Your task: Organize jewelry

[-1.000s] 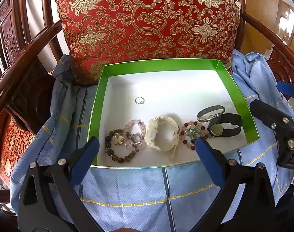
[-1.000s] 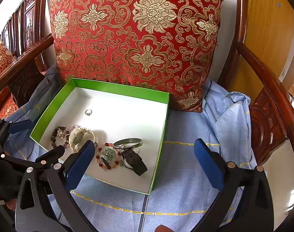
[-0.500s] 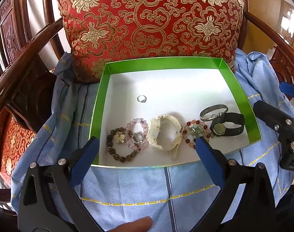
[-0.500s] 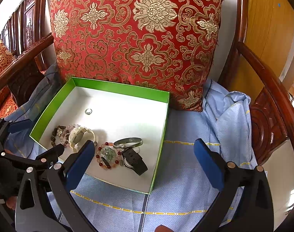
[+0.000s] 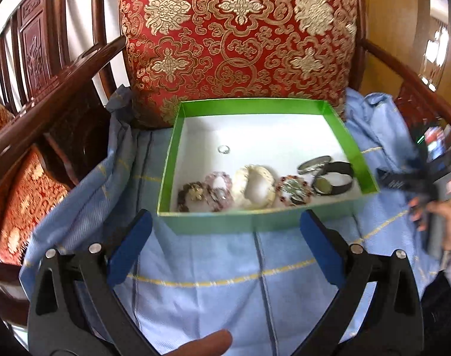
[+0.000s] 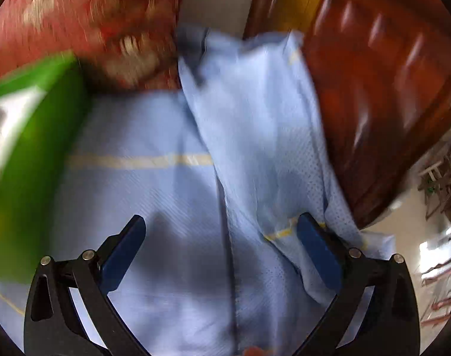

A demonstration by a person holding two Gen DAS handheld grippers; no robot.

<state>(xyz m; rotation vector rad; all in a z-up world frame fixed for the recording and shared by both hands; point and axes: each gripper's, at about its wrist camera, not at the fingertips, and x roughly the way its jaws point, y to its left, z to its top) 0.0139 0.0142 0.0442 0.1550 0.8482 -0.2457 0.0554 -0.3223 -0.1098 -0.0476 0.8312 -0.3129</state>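
Note:
A green box (image 5: 209,221) with a white floor sits on a blue cloth. In it lie a small ring (image 5: 224,149), a dark bead bracelet (image 5: 192,192), a pink bead bracelet (image 5: 219,185), a cream bangle (image 5: 256,187), a red bead bracelet (image 5: 293,188), a silver bangle (image 5: 313,163) and a black watch (image 5: 332,179). My left gripper (image 5: 225,243) is open and empty, just in front of the box. My right gripper (image 6: 221,247) is open and empty over bare cloth right of the box (image 6: 35,160); its view is blurred.
A red and gold cushion (image 5: 240,35) stands behind the box. Wooden armrests (image 5: 56,89) flank the seat on both sides; the right one (image 6: 373,95) is close to my right gripper. The blue cloth (image 5: 225,281) covers the seat.
My left gripper has pulled back and lowered, so the box looks farther off. My right gripper has swung quickly right and down, away from the box, toward the cloth by the right armrest.

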